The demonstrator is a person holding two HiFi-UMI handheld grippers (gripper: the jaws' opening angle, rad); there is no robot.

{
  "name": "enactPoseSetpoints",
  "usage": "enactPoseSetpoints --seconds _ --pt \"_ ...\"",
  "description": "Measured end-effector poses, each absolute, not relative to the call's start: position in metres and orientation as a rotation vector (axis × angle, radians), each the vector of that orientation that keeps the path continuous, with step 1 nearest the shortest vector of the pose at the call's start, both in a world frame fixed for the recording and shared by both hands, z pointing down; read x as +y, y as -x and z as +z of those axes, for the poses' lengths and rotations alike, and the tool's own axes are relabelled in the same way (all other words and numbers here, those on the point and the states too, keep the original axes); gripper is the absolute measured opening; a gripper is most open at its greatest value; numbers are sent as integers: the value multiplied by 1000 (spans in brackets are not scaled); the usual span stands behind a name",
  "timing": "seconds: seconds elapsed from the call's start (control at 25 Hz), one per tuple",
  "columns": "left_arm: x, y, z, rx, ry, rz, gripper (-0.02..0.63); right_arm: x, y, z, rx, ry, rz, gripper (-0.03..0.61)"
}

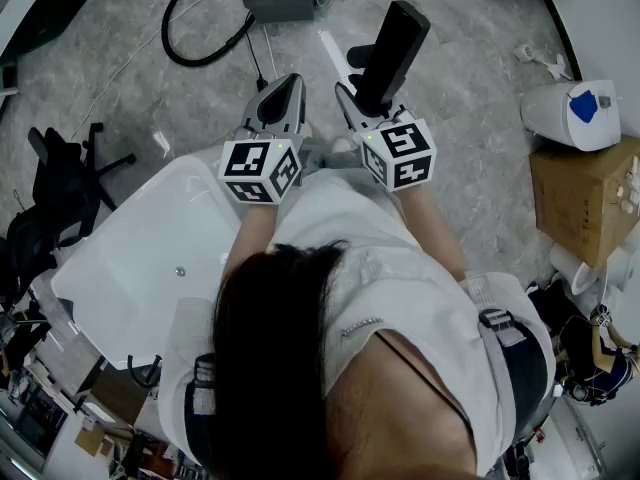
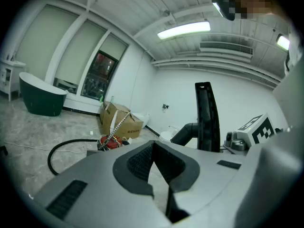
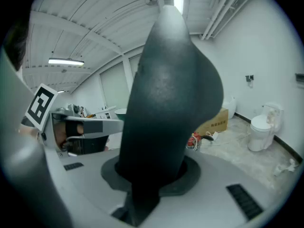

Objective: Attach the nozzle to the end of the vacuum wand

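Note:
A long black nozzle (image 1: 393, 53) stands up out of my right gripper (image 1: 365, 103), which is shut on its lower end. In the right gripper view the nozzle (image 3: 171, 89) fills the middle and hides the jaws of the right gripper (image 3: 152, 175) behind its base. My left gripper (image 1: 283, 86) is beside it on the left, shut, with nothing between its pads (image 2: 159, 175). From the left gripper view the nozzle (image 2: 207, 118) rises to the right. A pale slim tube (image 1: 330, 50) lies on the floor ahead. A thin metal tube (image 2: 116, 129) leans by a cardboard box.
A black hose (image 1: 195, 38) loops on the floor beside a grey unit (image 1: 278, 3). A white tub (image 1: 130, 258) sits at lower left, a black chair (image 1: 60, 163) at the left. A cardboard box (image 1: 585, 198) and a white appliance (image 1: 575, 113) stand at the right.

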State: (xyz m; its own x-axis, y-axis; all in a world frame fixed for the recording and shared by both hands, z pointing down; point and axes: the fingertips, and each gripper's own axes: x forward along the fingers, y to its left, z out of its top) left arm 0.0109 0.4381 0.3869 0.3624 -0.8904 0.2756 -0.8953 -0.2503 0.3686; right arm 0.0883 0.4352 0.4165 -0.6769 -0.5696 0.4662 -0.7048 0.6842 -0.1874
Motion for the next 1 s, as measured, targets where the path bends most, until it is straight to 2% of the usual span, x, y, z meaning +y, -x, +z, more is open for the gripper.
enactPoseSetpoints --seconds 0.56,1.0 --pt "423 -17 398 -1535 -2129 67 2 414 -87 414 -2530 -997 455 100" --pt "397 9 409 -1495 -2130 84 2 393 -67 412 -2571 -1044 597 100"
